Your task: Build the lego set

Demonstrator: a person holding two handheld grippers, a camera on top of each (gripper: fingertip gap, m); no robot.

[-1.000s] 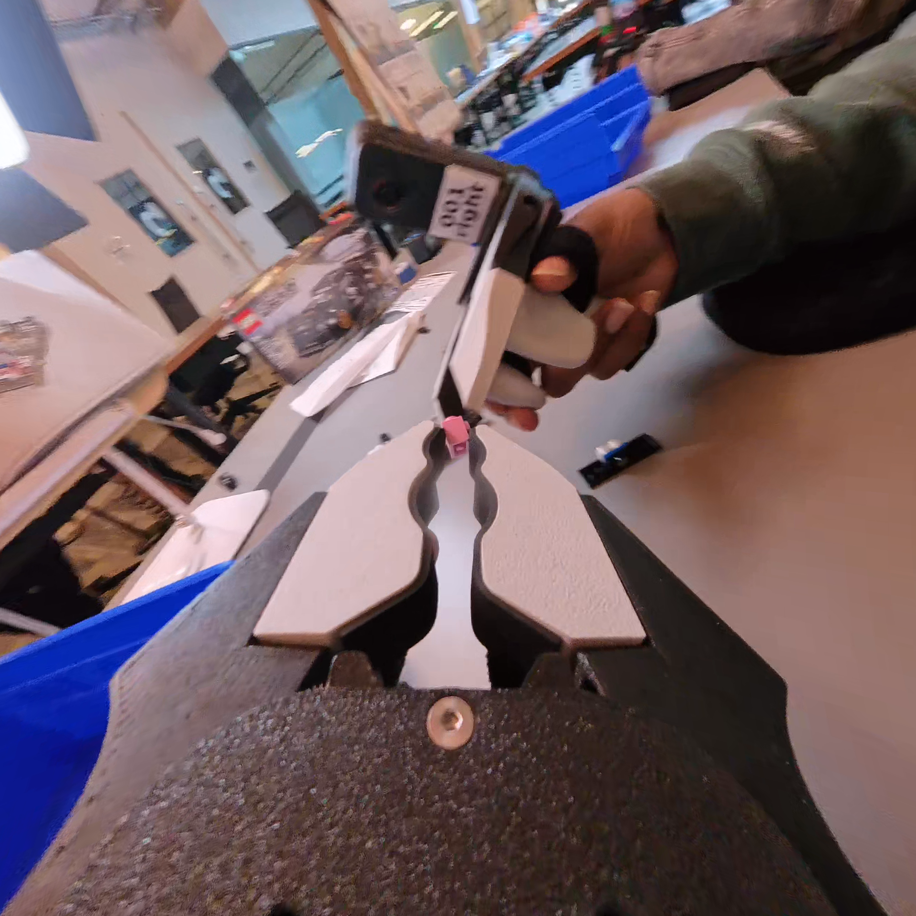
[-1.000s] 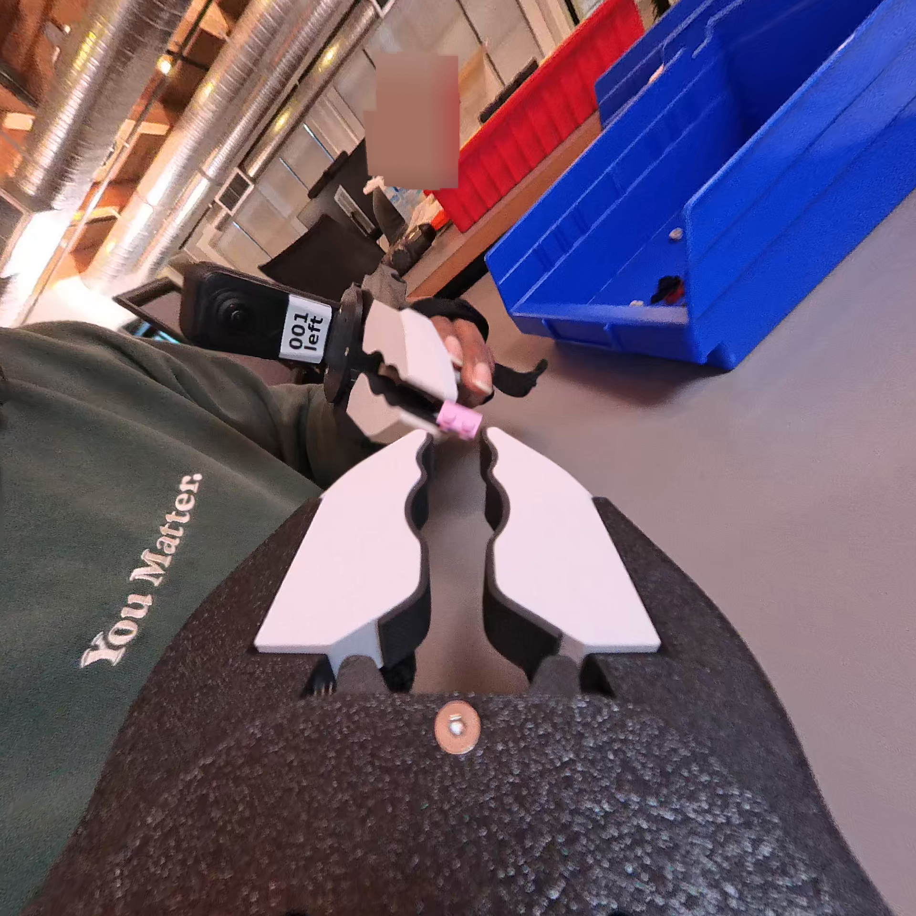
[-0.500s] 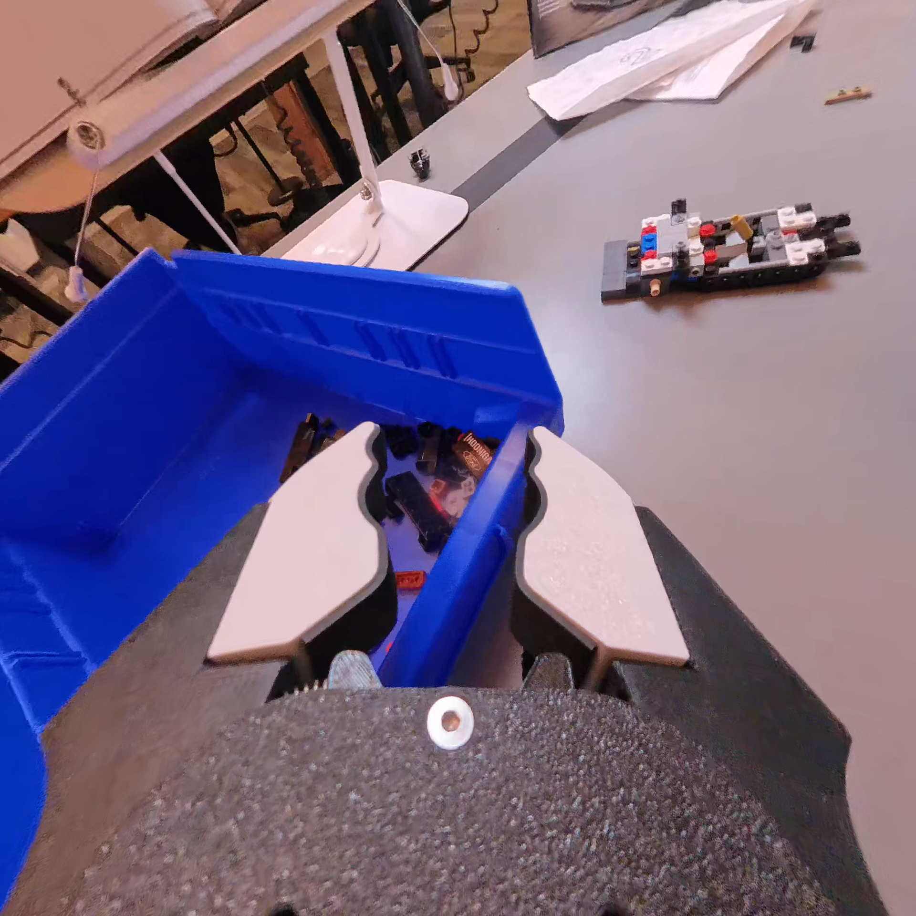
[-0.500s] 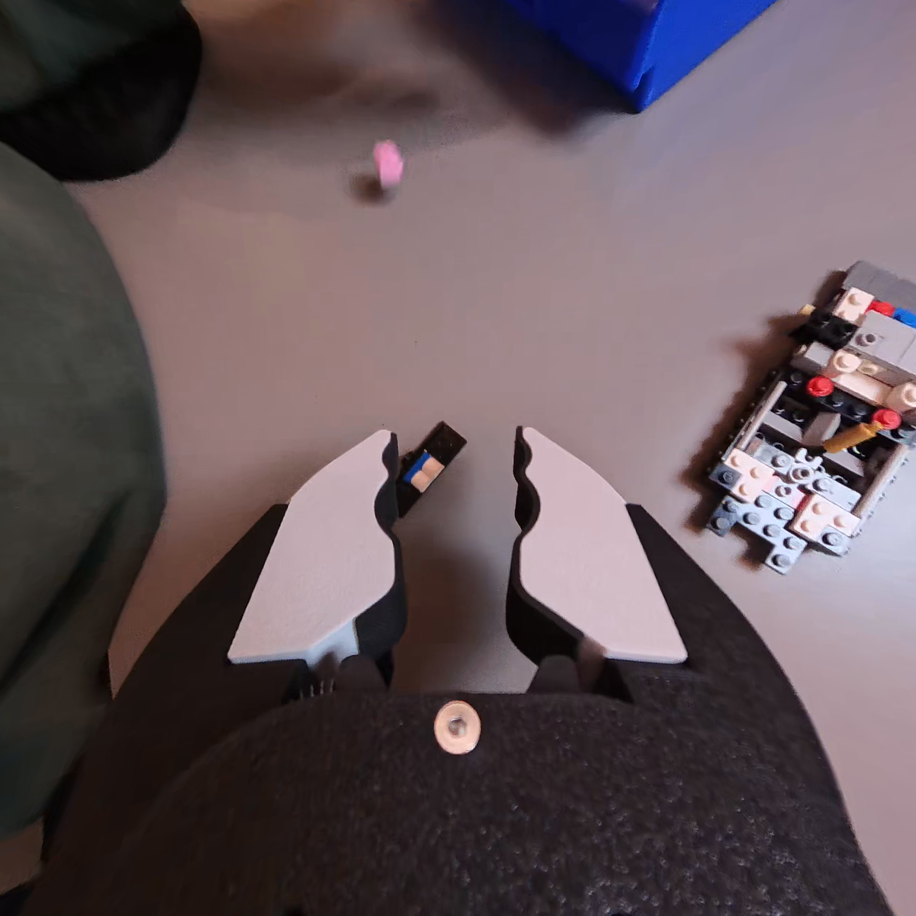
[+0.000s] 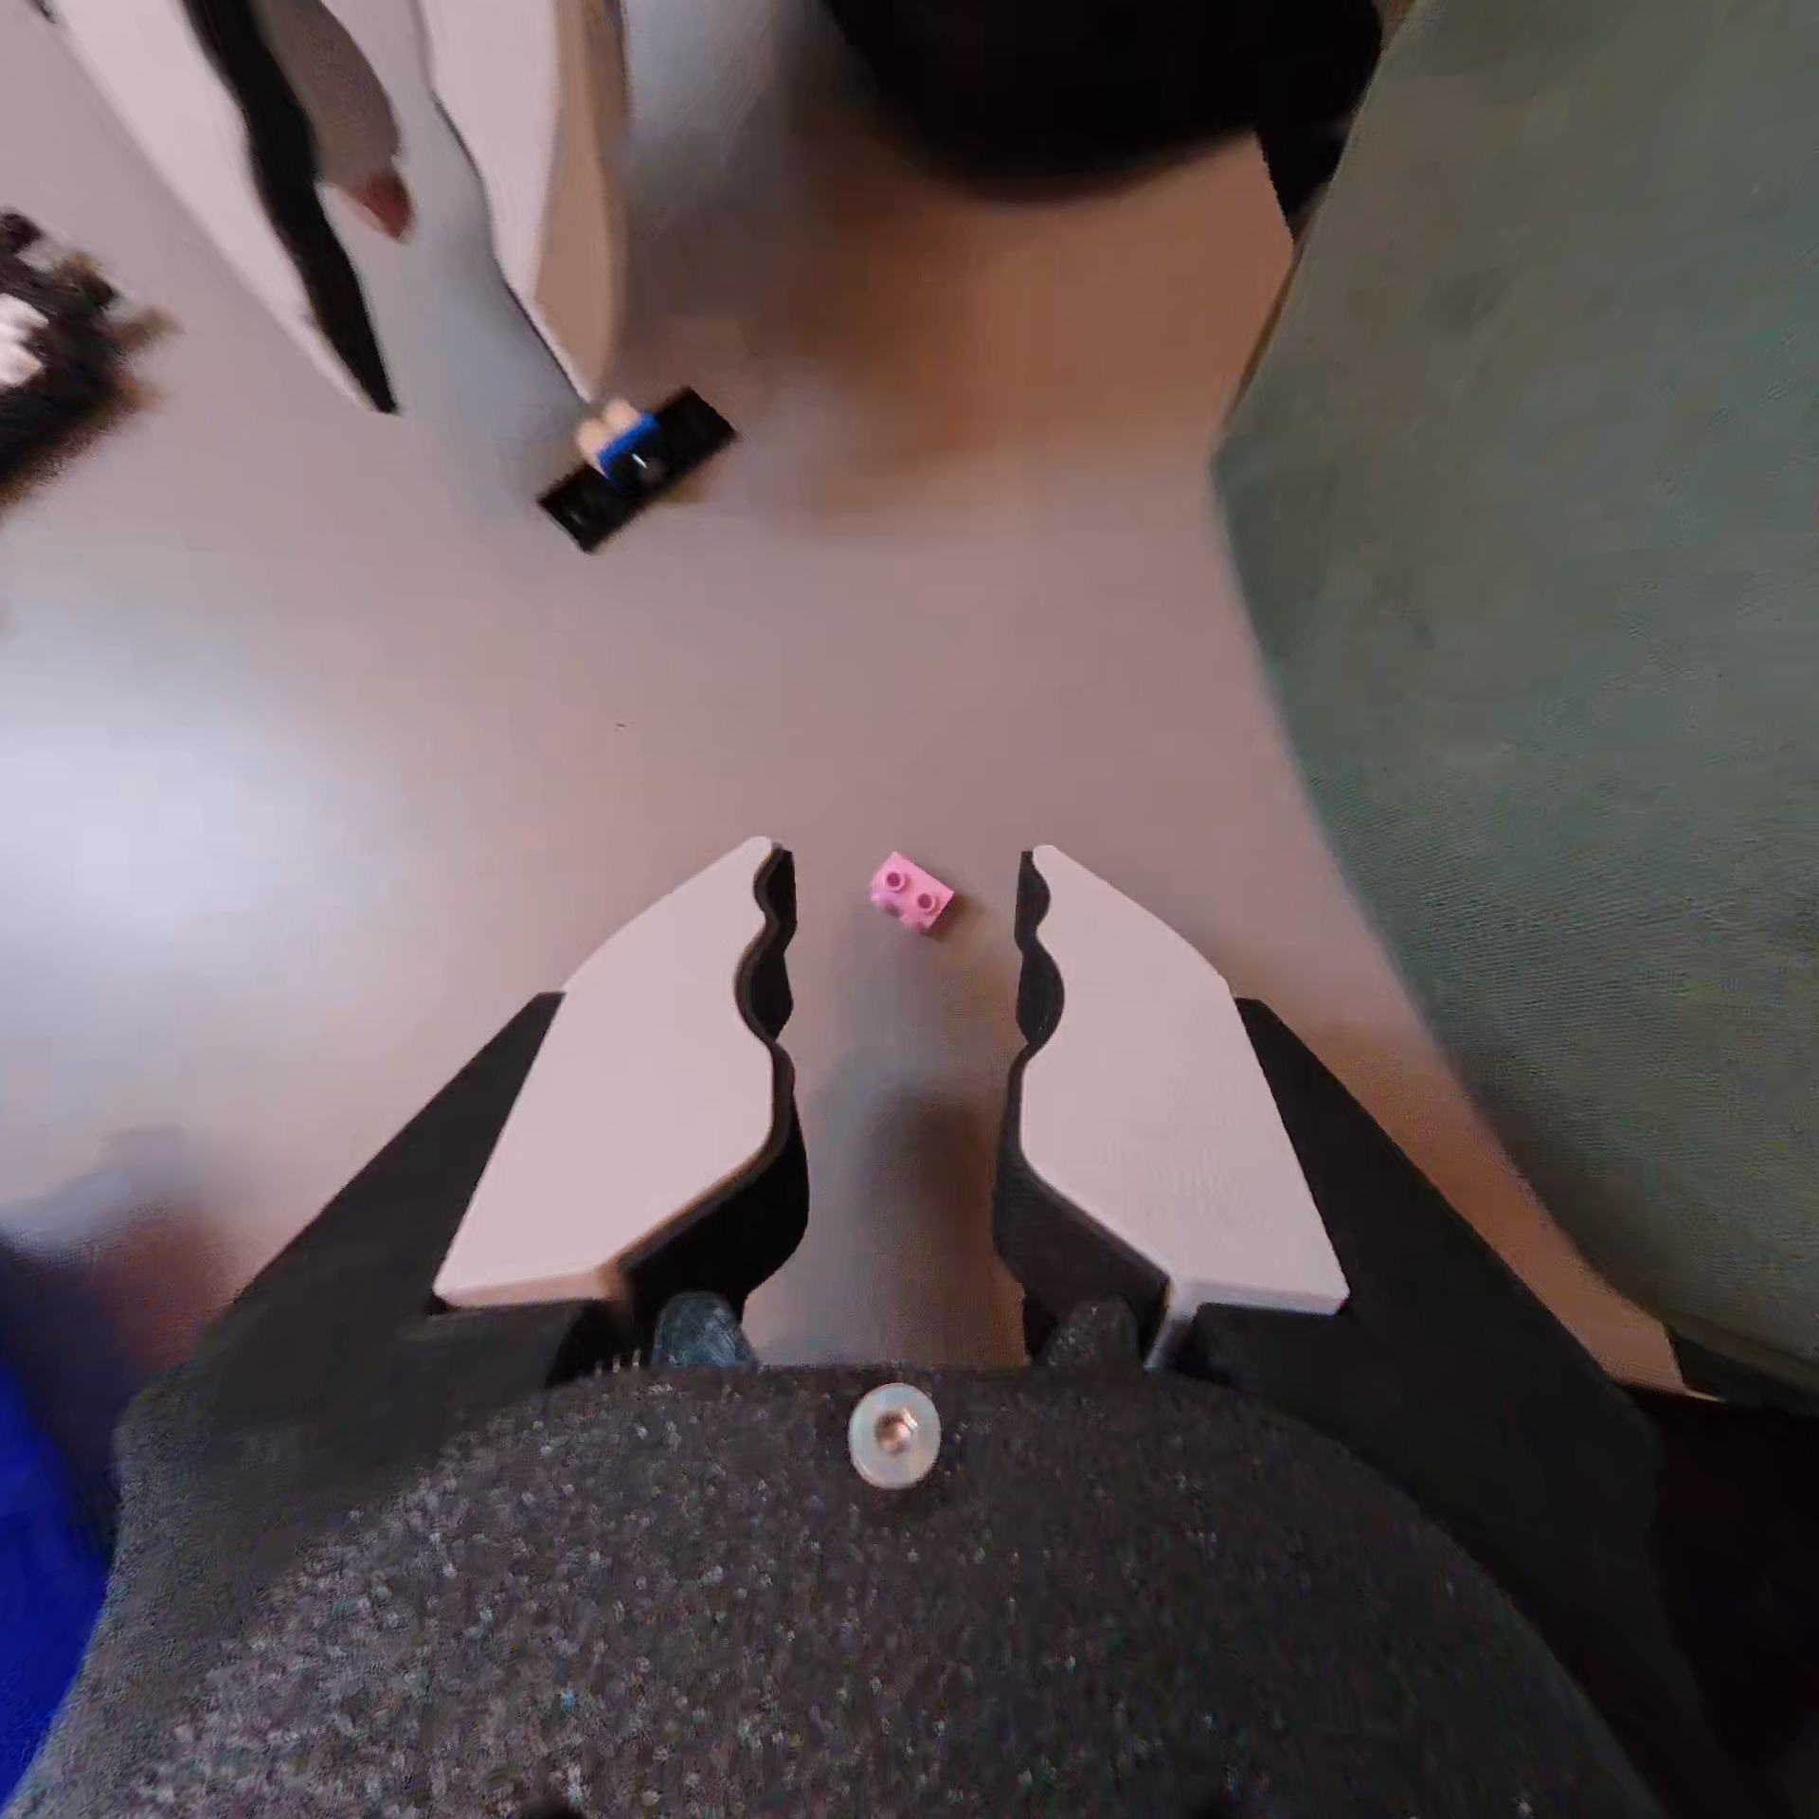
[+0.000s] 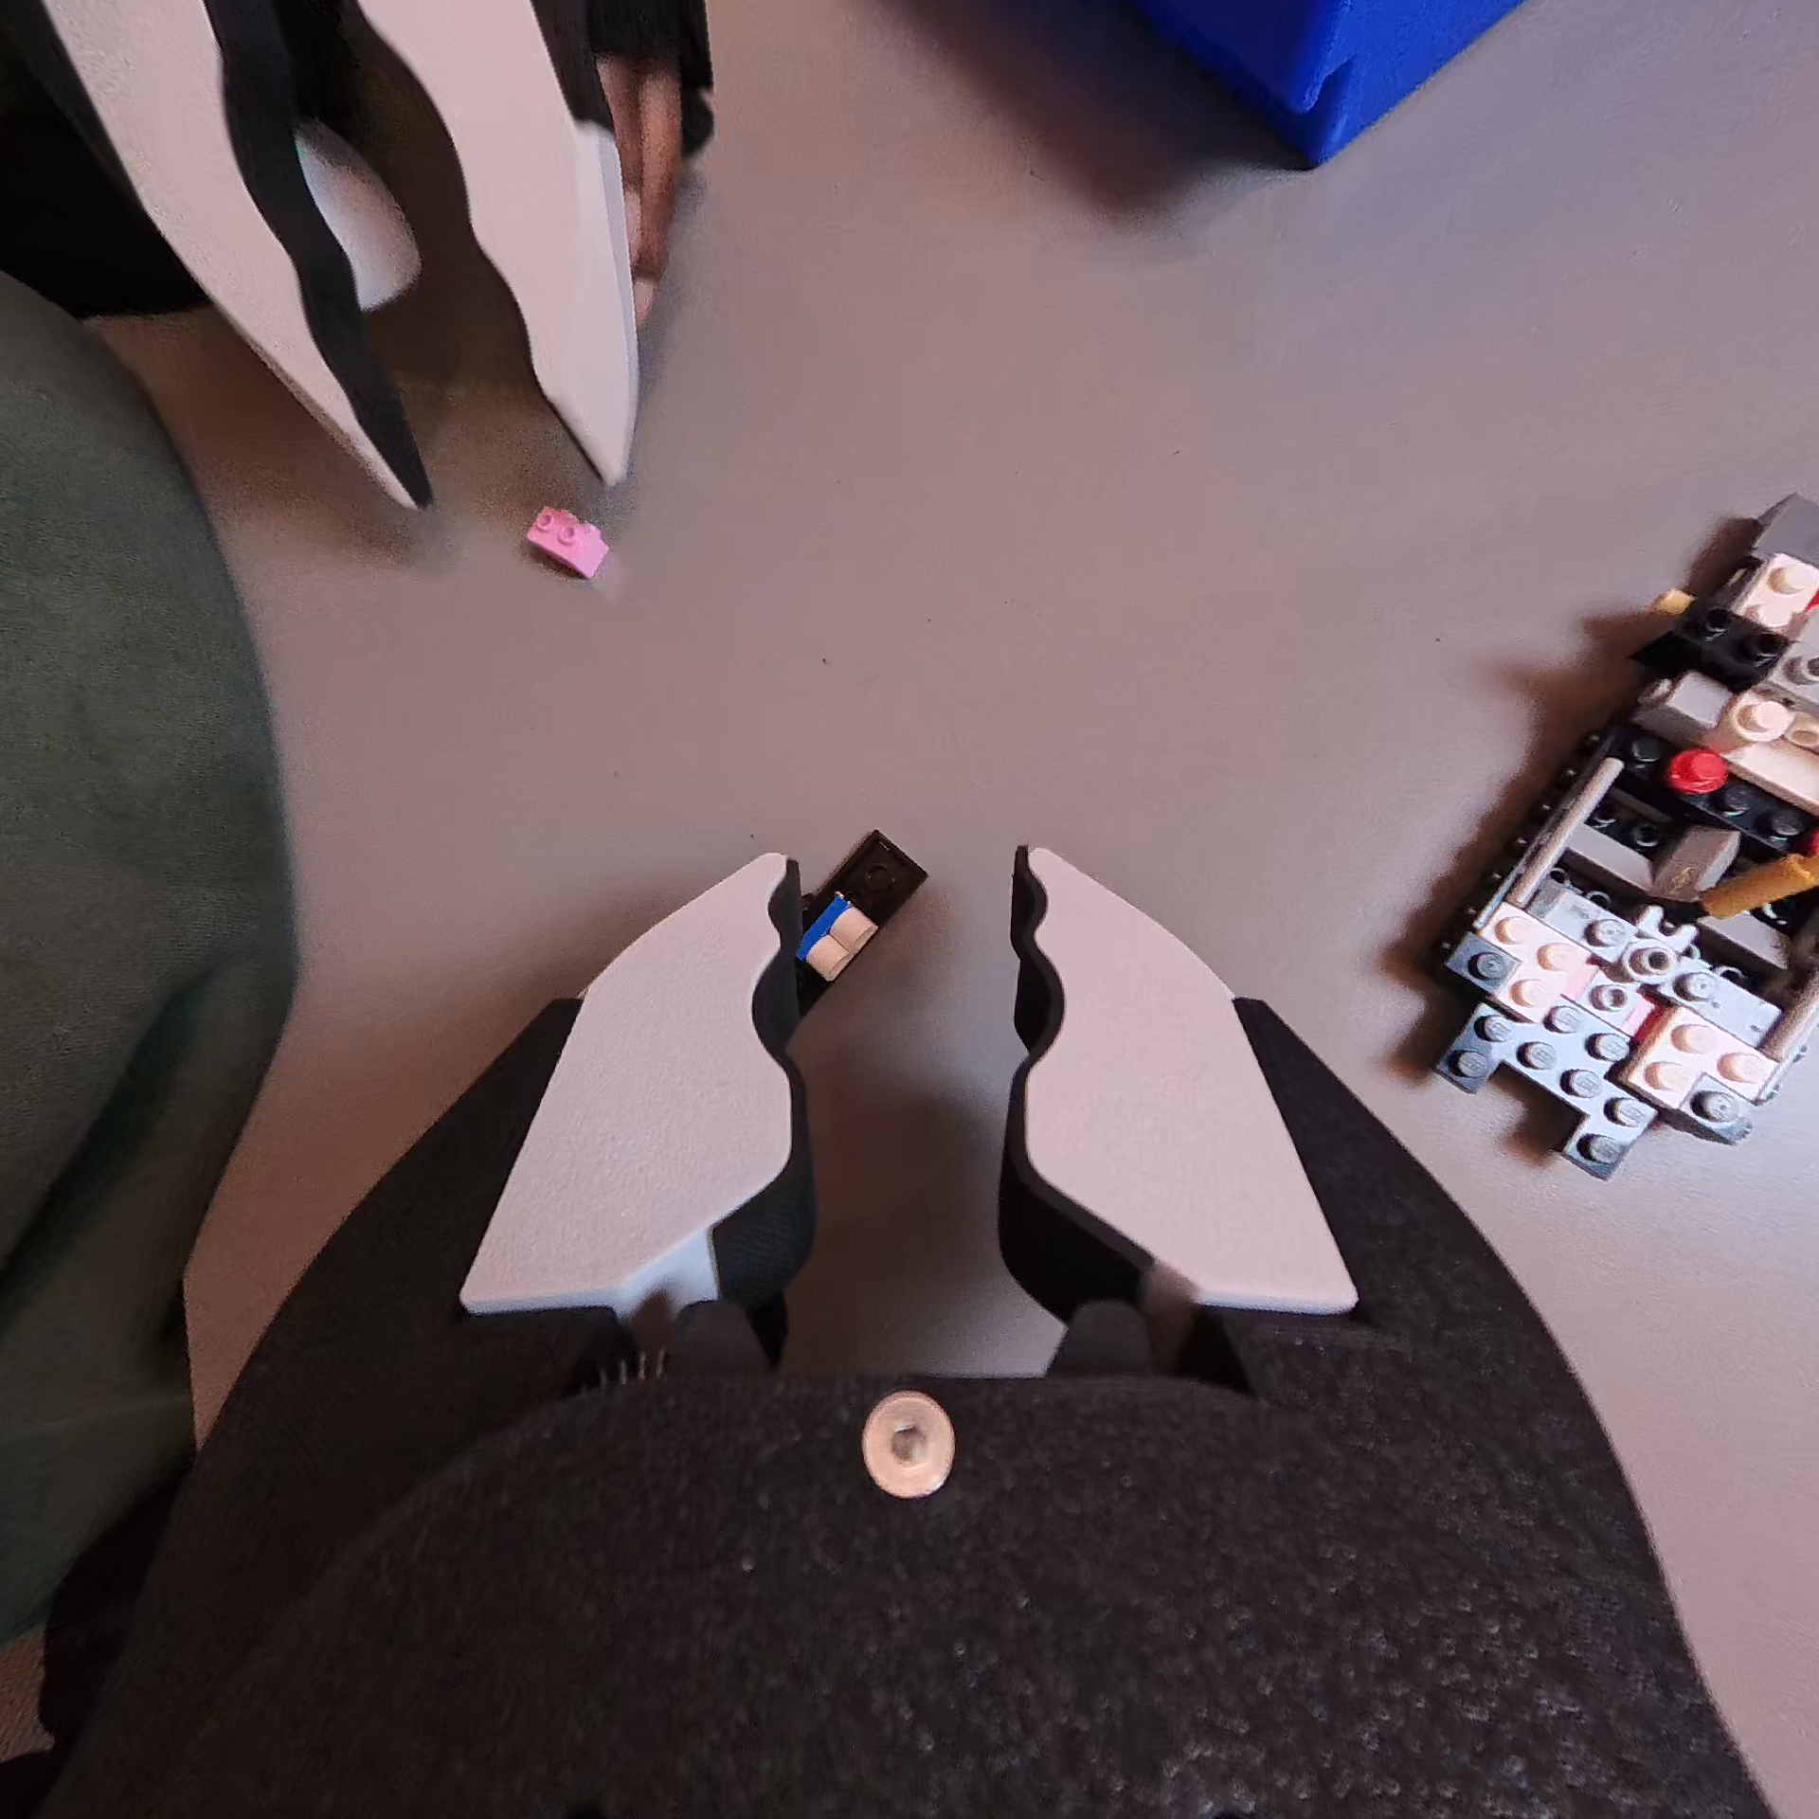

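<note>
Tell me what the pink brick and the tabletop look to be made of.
Pink brick: looks like moulded plastic, smooth with a slight sheen; two round studs on top and crisp edges suggest it. Tabletop: a grey, matte, even surface with no grain, probably laminate or coated board, though the look leaves that open.

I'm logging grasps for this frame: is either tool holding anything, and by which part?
Nothing is held. The left tool is open above the pink brick, which lies on the table. The right tool is open over the small black plate.
</note>
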